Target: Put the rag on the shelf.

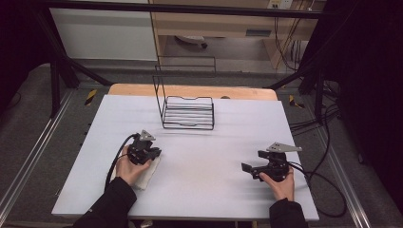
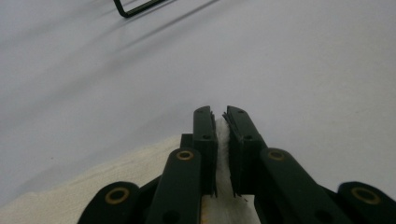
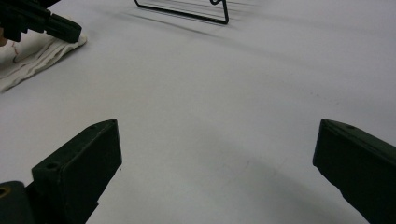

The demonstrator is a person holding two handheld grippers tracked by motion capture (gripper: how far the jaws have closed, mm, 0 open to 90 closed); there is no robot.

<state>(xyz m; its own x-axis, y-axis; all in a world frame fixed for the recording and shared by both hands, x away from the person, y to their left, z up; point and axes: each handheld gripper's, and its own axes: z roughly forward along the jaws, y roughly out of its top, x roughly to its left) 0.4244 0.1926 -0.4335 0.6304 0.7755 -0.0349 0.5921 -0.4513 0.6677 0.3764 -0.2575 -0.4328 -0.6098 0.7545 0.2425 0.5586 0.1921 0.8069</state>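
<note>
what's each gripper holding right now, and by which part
The left gripper pinches the white cloth at its edge, a fold of it between the jaws. The right gripper holds nothing; its jaws stand wide open.

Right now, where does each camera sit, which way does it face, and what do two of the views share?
High view: above the person's side, looking forward and down on the white table; both forearms, left tool, right tool.
Left gripper view: rides the left tool, looking along jaws pinching the folded cloth.
Right gripper view: rides the right tool, jaws wide apart over bare table.
Shared: all three catch the wire rack.
</note>
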